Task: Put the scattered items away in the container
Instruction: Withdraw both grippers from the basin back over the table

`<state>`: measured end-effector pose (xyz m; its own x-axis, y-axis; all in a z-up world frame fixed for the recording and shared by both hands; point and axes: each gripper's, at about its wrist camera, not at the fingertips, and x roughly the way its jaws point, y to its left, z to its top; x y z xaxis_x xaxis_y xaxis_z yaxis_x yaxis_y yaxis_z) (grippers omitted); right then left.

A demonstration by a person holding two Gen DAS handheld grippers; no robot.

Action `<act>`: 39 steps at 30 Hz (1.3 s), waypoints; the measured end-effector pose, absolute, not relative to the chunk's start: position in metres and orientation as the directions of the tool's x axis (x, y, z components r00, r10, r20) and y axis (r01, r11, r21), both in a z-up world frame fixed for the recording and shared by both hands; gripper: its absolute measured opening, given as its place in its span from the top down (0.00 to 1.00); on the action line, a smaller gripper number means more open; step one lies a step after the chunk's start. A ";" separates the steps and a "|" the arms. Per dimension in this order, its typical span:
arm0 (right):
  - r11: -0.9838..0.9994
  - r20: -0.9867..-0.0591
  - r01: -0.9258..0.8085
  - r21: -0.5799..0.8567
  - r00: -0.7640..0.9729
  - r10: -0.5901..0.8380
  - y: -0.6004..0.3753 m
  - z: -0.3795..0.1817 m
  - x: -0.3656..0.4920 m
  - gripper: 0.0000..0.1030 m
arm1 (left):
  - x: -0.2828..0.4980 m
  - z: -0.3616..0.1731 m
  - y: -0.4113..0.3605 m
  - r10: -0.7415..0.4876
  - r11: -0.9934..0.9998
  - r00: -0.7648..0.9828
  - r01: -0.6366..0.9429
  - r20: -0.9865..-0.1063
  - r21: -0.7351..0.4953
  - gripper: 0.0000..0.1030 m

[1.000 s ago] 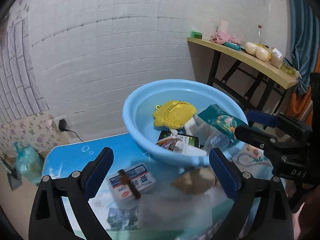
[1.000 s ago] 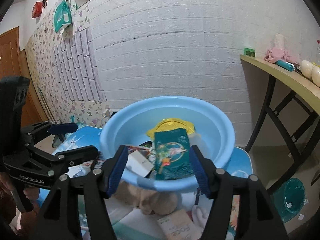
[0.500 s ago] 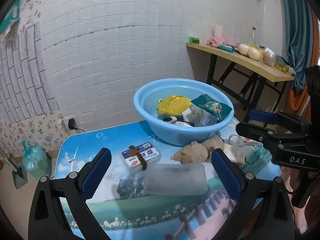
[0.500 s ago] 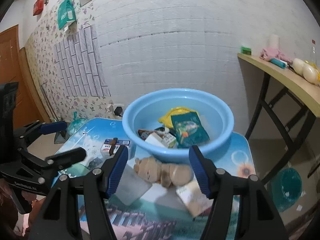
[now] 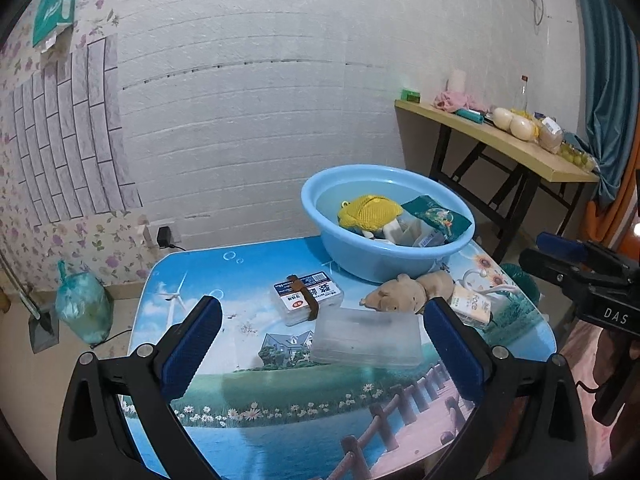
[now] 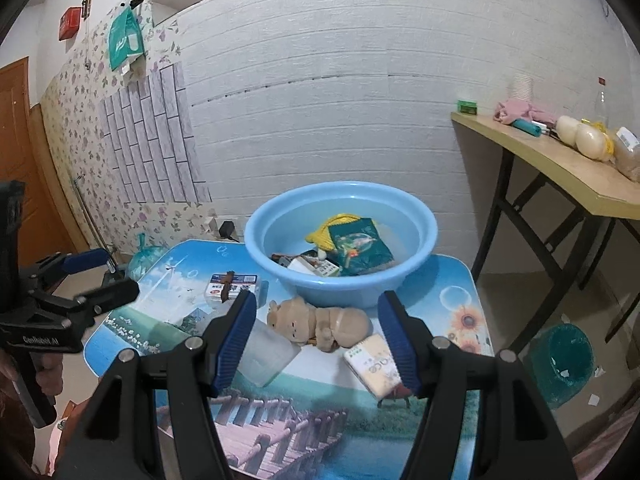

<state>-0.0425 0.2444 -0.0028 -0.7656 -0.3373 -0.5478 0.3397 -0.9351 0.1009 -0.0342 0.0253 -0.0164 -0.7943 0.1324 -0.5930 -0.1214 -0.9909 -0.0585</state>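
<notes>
A light blue basin (image 5: 360,258) (image 6: 416,216) stands at the far side of the picture-printed table (image 5: 248,404) (image 6: 452,292). In it lie a yellow mesh item (image 5: 368,210), a green packet (image 6: 358,246) and small boxes. On the table lie a brown plush toy (image 5: 406,290) (image 6: 320,320), a clear plastic box (image 5: 366,338) (image 6: 262,350), a banded card box (image 5: 308,296) (image 6: 230,286) and a tissue pack (image 5: 470,306) (image 6: 374,364). My left gripper (image 5: 320,354) and right gripper (image 6: 318,340) are open and empty, held back above the table's near side.
A wooden side table (image 5: 500,140) (image 6: 560,164) with bottles and food stands at the right by the wall. A green bin (image 6: 560,364) sits on the floor at the right. A green bag (image 5: 82,306) lies at the left by the wall.
Both grippers have pulled back and up from the basin. The green packet now lies in the basin. More of the table and its scattered items has come into view.
</notes>
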 end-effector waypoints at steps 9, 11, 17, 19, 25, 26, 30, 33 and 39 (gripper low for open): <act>-0.947 -0.575 0.299 0.115 -0.757 -0.309 0.269 -0.018 -0.036 0.39 | -0.034 -0.027 0.024 0.119 -0.993 -0.776 -0.108 -0.619 -0.055 0.02; -0.950 -0.585 0.291 0.116 -0.753 -0.302 0.273 -0.023 -0.038 0.39 | -0.034 -0.031 0.024 0.112 -0.993 -0.771 -0.105 -0.627 -0.048 0.02; -0.953 -0.605 0.276 0.120 -0.741 -0.291 0.282 -0.037 -0.042 0.39 | -0.036 -0.050 0.026 0.121 -0.992 -0.741 -0.113 -0.661 -0.056 0.02; -0.956 -0.616 0.267 0.126 -0.734 -0.286 0.286 -0.043 -0.045 0.37 | -0.039 -0.058 0.029 0.132 -0.990 -0.724 -0.125 -0.677 -0.060 0.02; -0.964 -0.655 0.233 0.129 -0.710 -0.260 0.300 -0.063 -0.052 0.33 | -0.049 -0.082 0.043 0.145 -0.985 -0.680 -0.167 -0.719 -0.041 0.02; -0.965 -0.662 0.228 0.128 -0.705 -0.254 0.302 -0.068 -0.053 0.33 | -0.051 -0.085 0.045 0.149 -0.984 -0.673 -0.171 -0.725 -0.044 0.02; -0.968 -0.682 0.222 0.121 -0.689 -0.243 0.306 -0.079 -0.060 0.33 | -0.062 -0.097 0.049 0.154 -0.983 -0.648 -0.178 -0.746 -0.049 0.02; -0.963 -0.690 0.236 0.131 -0.675 -0.260 0.305 -0.086 -0.066 0.33 | -0.070 -0.102 0.048 0.150 -0.983 -0.640 -0.177 -0.753 -0.046 0.02; -0.953 -0.705 0.281 0.112 -0.653 -0.276 0.293 -0.097 -0.078 0.33 | -0.087 -0.115 0.040 0.131 -0.987 -0.614 -0.159 -0.779 -0.041 0.02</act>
